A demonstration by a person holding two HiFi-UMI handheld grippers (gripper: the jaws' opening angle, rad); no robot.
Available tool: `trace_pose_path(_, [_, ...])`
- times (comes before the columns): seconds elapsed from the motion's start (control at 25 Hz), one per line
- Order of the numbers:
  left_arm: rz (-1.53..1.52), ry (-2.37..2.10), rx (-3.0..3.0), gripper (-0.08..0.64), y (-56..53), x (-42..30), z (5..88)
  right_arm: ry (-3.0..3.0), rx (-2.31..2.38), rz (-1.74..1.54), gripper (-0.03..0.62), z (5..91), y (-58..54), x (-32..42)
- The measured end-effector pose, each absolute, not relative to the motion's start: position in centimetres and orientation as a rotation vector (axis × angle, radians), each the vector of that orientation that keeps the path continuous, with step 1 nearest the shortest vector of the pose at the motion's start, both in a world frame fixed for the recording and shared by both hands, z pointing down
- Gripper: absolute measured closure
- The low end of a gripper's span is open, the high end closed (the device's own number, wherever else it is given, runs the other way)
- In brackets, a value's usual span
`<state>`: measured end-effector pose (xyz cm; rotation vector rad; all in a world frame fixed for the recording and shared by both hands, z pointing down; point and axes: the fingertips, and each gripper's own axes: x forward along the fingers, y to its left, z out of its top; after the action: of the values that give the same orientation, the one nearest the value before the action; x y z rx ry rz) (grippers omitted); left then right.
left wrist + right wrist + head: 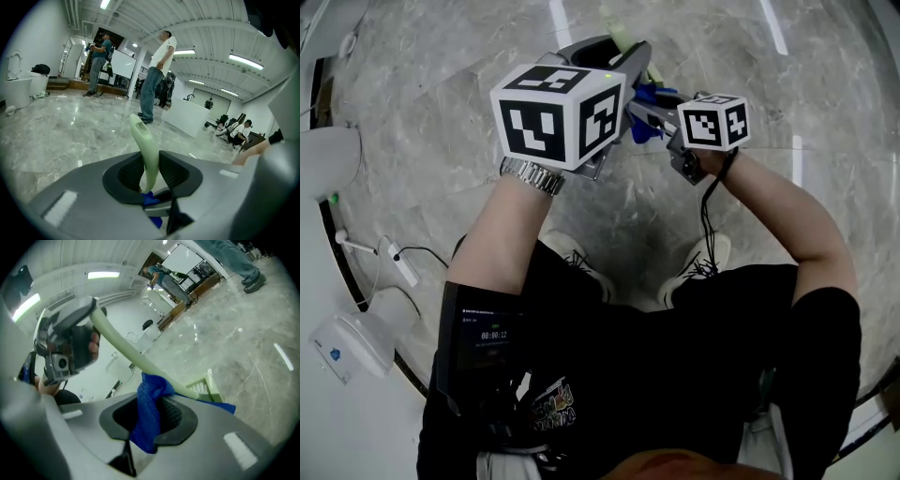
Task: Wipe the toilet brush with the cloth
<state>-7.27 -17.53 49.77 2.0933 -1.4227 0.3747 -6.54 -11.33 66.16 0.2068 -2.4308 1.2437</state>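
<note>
One brush (145,150) (pale green), one cloth (149,418), both gripped.

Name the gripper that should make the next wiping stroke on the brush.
Right, most likely. The right gripper grips the blue cloth against the toilet brush handle; the left gripper clamps that handle, steadying it.

Timer-like digits "00:00:12" on the dark screen (492,335) at the person's waist

The toilet brush (145,154) is pale green, the cloth (147,418) blue, the floor (441,56) grey veined marble.
</note>
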Motion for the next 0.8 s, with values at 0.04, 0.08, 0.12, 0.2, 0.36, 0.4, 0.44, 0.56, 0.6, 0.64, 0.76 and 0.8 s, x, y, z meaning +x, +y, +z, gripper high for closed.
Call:
trace_pose_path(0.04, [0.378,-1.421,2.092,0.446,-17.5,-7.3,49.9,-2.445,0.197,1.279,0.505,65.0,-11.2,-6.6])
trace_pose_path(0.08, [0.383,-1.419,2.093,0.446,-17.5,-7.2,50.0,-2.464,0.176,1.306,0.505,63.8,-11.0,-6.6])
trace_pose_path(0.12, [0.389,-1.417,2.096,0.446,-17.5,-7.2,50.0,-2.492,0.153,1.325,0.505,62.5,-10.9,-6.7])
trace_pose_path(0.2, [0.397,-1.414,2.101,0.446,-17.6,-7.0,50.0,-2.566,0.107,1.333,0.505,59.4,-11.2,-6.9])
trace_pose_path(0.36, [0.435,-1.393,2.096,0.446,-17.5,-6.9,49.8,-2.690,0.069,1.275,0.505,54.3,-11.6,-7.6])
trace_pose_path(0.4, [0.465,-1.385,2.100,0.449,-17.4,-6.8,49.7,-2.708,0.063,1.260,0.505,53.6,-11.6,-7.6])
trace_pose_path(0.44, [0.505,-1.380,2.111,0.449,-17.2,-6.6,49.6,-2.717,0.063,1.255,0.505,53.2,-11.5,-7.7])
trace_pose_path(0.56, [0.655,-1.384,2.159,0.439,-16.6,-6.5,49.6,-2.720,0.062,1.259,0.505,53.1,-11.4,-7.6])
trace_pose_path(0.6, [0.691,-1.391,2.173,0.433,-16.4,-6.6,49.5,-2.720,0.057,1.260,0.505,53.2,-11.4,-7.6])
trace_pose_path(0.64, [0.705,-1.399,2.185,0.431,-16.2,-6.8,49.2,-2.721,0.053,1.265,0.505,53.2,-11.4,-7.6])
trace_pose_path(0.76, [0.608,-1.436,2.190,0.433,-16.2,-8.0,47.4,-2.724,0.041,1.278,0.505,53.2,-11.6,-7.7])
trace_pose_path(0.8, [0.537,-1.454,2.183,0.436,-16.4,-8.5,46.6,-2.726,0.034,1.277,0.505,53.2,-11.7,-7.8])
